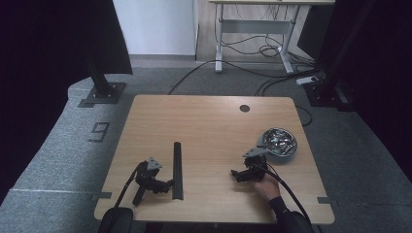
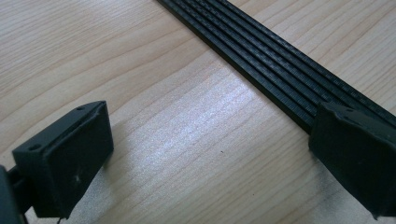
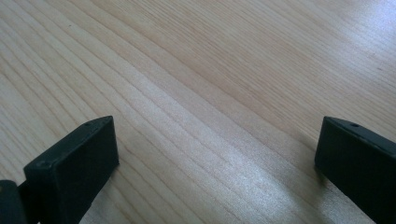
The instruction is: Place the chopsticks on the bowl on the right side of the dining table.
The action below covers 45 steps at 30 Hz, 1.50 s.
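Left gripper (image 1: pixel 170 184) rests on the wooden table (image 1: pixel 209 121), jaws wide, nothing between them; the black ribbed rail (image 1: pixel 177 170) lies just beside its right jaw. Right gripper (image 1: pixel 234 174), jaws wide over bare wood, sits near the metal bowl (image 1: pixel 279 142).

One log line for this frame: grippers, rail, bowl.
left gripper: open, empty, beside black rail | right gripper: open, empty, over bare table | metal bowl: right of right gripper

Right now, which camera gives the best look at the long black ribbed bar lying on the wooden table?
The high view: the long black ribbed bar shows whole, end to end, beside the left gripper. The left gripper view shows a close stretch of its ribs, partly behind a jaw.
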Tool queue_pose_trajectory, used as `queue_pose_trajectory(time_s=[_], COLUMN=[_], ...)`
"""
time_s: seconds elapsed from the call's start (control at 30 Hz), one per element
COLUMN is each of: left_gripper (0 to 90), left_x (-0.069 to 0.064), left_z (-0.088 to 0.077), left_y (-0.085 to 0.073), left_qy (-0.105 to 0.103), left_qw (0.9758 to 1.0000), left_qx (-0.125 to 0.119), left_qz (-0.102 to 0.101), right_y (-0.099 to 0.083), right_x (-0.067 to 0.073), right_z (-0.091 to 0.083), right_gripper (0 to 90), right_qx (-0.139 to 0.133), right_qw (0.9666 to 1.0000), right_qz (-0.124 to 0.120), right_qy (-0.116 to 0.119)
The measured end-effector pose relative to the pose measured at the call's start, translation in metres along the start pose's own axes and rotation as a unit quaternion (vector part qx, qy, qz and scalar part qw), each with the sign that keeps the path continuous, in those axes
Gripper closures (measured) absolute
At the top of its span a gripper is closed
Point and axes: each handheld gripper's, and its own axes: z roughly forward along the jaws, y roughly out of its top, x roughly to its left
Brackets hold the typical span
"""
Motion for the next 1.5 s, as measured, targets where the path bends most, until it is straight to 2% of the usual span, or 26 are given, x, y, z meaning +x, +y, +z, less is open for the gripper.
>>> queue_pose_trajectory(time_s=[0.73, 0.87, 1.17, 1.5], left_gripper=[0.0, 0.0, 0.0, 0.0], left_x=[0.000, 0.000, 0.000, 0.000], left_z=[0.000, 0.000, 0.000, 0.000], left_y=[0.000, 0.000, 0.000, 0.000], left_qy=[0.000, 0.000, 0.000, 0.000], left_qw=[1.0000, 1.0000, 1.0000, 1.0000], left_qx=[0.000, 0.000, 0.000, 0.000], left_qz=[0.000, 0.000, 0.000, 0.000], right_y=[0.001, 0.004, 0.013, 0.029], right_x=[0.001, 0.001, 0.006, 0.015], right_z=[0.000, -0.002, -0.007, -0.002], right_gripper=[0.0, 0.7, 0.0, 0.0], right_qx=[0.005, 0.018, 0.013, 0.014], right_qw=[1.0000, 0.9998, 0.9996, 0.9990], right_qz=[-0.003, -0.008, -0.005, -0.016], right_qy=[0.003, 0.009, 0.025, 0.038])
